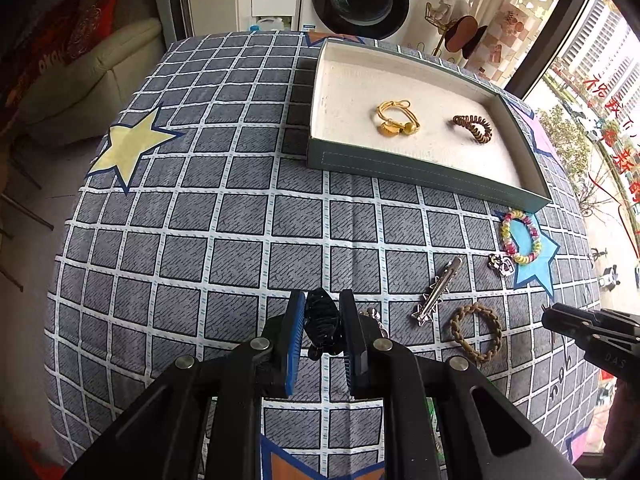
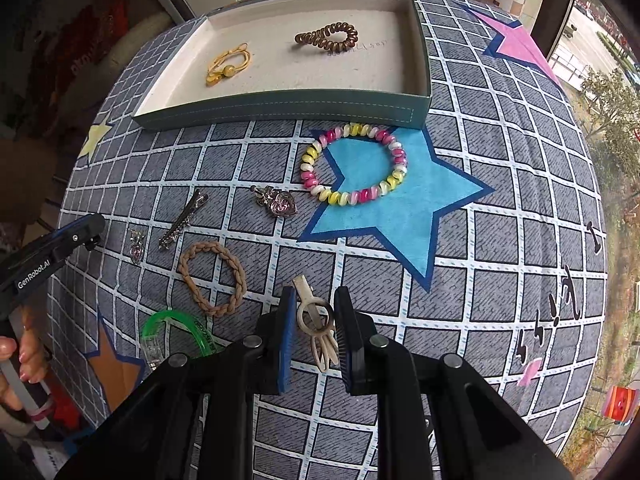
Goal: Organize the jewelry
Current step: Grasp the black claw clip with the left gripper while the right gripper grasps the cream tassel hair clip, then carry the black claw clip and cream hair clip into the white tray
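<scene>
In the left wrist view my left gripper is shut on a black claw hair clip, held just above the checked cloth. In the right wrist view my right gripper is shut on a cream hair clip, whose tip sticks out past the fingers. A green-walled tray lies ahead and holds a gold hair tie and a brown spiral tie.
On the cloth lie a multicoloured spiral tie, a heart charm, a silver barrette, a braided tan tie, a small pendant and a green bracelet. A hand shows at the left edge.
</scene>
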{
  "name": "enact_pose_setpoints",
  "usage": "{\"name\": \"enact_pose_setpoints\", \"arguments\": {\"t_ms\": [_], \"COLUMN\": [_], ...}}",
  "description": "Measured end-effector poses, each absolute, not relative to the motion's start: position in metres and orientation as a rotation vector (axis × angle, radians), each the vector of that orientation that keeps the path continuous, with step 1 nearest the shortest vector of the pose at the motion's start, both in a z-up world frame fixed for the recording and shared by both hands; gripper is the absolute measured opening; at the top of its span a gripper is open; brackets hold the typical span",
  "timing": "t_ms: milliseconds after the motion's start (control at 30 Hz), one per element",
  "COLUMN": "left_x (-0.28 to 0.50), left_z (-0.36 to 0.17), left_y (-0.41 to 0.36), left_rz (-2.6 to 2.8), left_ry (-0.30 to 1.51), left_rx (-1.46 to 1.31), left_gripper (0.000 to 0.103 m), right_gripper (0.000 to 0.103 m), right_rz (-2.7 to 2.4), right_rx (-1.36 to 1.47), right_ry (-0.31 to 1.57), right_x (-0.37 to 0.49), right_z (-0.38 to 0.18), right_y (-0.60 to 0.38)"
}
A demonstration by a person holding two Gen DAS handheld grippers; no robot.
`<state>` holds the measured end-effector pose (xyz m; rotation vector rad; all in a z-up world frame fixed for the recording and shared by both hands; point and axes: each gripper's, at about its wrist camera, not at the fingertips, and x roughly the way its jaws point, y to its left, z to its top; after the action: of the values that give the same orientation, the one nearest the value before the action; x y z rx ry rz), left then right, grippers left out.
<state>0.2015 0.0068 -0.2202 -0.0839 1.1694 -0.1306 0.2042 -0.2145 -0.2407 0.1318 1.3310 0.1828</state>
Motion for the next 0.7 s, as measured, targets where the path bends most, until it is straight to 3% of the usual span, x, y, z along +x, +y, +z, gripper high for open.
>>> {"name": "enact_pose_setpoints", "arguments": {"t_ms": [700], "left_x": [0.27], "left_z": [-0.17], "left_y": [-0.032], "left_rz": [-0.207], "left_ry": [1.051], "left_rx": [-0.058], "left_gripper": [0.03], "right_gripper": [0.021], "right_rz": [0.202], "right_rx": [0.251], "right_ry": [1.195], "right_x": [0.255], "right_z": [-0.175], "right_y": [-0.266]}}
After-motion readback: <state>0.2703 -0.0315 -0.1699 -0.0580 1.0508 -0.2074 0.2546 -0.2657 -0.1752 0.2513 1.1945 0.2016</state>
